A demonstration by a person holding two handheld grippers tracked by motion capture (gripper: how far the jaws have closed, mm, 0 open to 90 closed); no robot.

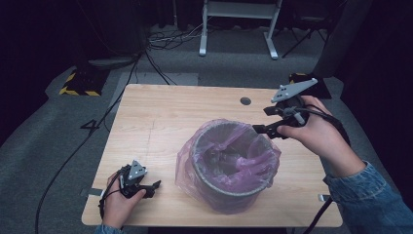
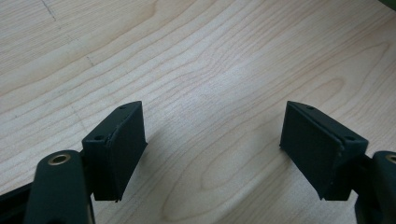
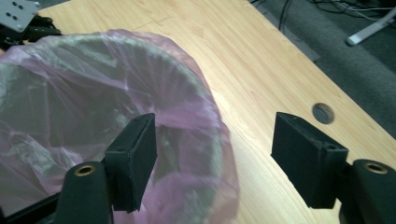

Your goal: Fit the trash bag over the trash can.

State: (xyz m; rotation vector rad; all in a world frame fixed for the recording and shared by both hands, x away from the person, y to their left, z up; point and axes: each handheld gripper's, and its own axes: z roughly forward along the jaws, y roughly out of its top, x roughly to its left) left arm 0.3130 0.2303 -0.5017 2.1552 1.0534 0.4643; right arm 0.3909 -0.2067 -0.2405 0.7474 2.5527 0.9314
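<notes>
Black fingers [image 3: 135,158], grey plates, denim sleeve [image 1: 375,195]

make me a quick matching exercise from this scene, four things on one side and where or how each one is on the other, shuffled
Things:
1. purple bag
2. left hand-held gripper
3. right hand-held gripper
4. round hole

Places or states:
A. open, held off the table beside the bin's far right rim
B. in the tabletop near its far edge
C. lines the grey bin and folds out over its rim
D. open, low over bare wood near the table's front left corner

Pairs: 1-C, 2-D, 3-A, 4-B
</notes>
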